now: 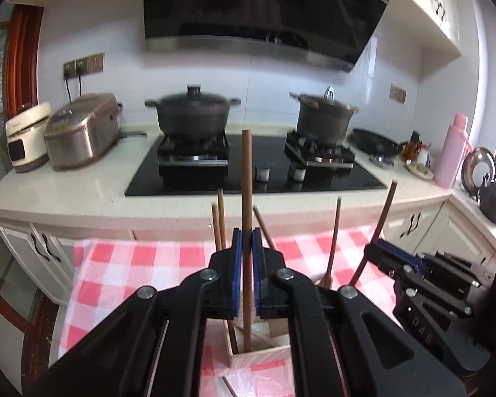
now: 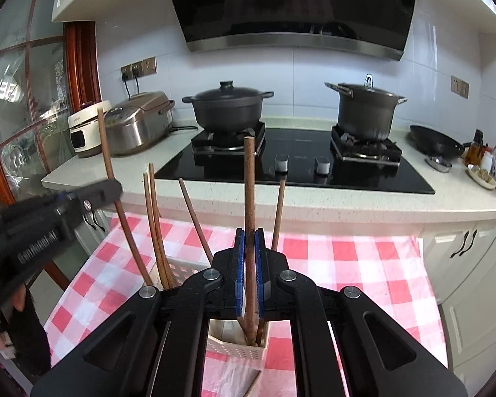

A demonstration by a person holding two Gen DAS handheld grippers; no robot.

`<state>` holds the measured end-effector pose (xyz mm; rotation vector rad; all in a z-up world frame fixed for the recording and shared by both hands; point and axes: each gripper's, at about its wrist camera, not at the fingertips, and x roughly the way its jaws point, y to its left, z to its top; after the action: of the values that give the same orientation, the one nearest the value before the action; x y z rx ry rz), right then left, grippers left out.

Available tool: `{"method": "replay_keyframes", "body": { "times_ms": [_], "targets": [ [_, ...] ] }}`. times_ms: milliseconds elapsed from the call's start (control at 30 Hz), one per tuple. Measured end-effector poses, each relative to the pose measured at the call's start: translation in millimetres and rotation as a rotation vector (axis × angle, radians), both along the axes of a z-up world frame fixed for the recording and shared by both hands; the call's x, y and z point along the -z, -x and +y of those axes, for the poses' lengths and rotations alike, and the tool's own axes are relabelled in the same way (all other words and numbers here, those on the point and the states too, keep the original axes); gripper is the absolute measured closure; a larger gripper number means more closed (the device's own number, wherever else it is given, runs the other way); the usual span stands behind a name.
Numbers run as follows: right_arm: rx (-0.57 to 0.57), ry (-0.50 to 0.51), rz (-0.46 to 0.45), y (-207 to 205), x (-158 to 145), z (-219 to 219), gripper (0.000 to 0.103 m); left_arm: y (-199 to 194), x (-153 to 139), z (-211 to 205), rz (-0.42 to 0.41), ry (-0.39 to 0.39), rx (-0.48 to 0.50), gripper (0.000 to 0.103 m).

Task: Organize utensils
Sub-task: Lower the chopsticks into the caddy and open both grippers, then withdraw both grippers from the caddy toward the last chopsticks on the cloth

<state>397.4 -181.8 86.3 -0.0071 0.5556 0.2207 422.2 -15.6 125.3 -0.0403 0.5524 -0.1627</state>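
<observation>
My left gripper [image 1: 247, 243] is shut on a brown wooden chopstick [image 1: 247, 172] that stands upright, its lower end inside a pale utensil holder [image 1: 258, 354] on the checked cloth. My right gripper [image 2: 250, 243] is shut on another brown chopstick [image 2: 249, 178], its lower end in a white slotted holder [image 2: 238, 347]. Several more chopsticks [image 2: 153, 218] lean in the holder. The right gripper also shows at the right of the left wrist view [image 1: 380, 251], holding its chopstick [image 1: 385, 211]. The left gripper appears at the left of the right wrist view [image 2: 112, 188].
A red-and-white checked cloth [image 2: 347, 264] covers the table. Behind is a counter with a black hob [image 2: 297, 162], two dark pots [image 2: 229, 107], a rice cooker [image 2: 137, 122], a wok [image 2: 434, 142] and a pink flask [image 1: 451, 150]. A loose chopstick [image 1: 228, 387] lies on plastic.
</observation>
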Motion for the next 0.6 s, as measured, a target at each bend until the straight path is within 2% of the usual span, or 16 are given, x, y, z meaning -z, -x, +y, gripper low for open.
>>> {"method": "replay_keyframes", "body": {
  "times_ms": [267, 333, 400, 433, 500, 533, 567, 600],
  "targets": [
    [0.000, -0.006, 0.029, -14, 14, 7, 0.097, -9, 27, 4, 0.050, -0.012, -0.022, 0.095],
    [0.005, -0.015, 0.032, -18, 15, 8, 0.097, -9, 30, 8, 0.052, 0.001, -0.030, 0.080],
    [0.011, -0.029, 0.035, -21, 16, 5, 0.096, -5, 30, 15, 0.035, 0.005, -0.047, 0.070],
    [0.016, -0.035, 0.037, -22, 17, 4, 0.095, -3, 30, 16, 0.031, 0.005, -0.049, 0.069],
    [0.024, -0.031, 0.032, -23, 17, 2, 0.089, 2, 27, 20, 0.016, -0.002, -0.056, 0.067],
    [0.028, -0.029, 0.032, -23, 18, 0, 0.079, 4, 25, 21, 0.010, -0.005, -0.060, 0.064],
    [0.029, -0.031, 0.032, -24, 18, -1, 0.063, 6, 25, 22, 0.003, -0.007, -0.064, 0.062],
    [0.030, -0.042, 0.026, -23, 19, -3, 0.058, 8, 24, 24, -0.002, -0.006, -0.066, 0.060]
  ]
}}
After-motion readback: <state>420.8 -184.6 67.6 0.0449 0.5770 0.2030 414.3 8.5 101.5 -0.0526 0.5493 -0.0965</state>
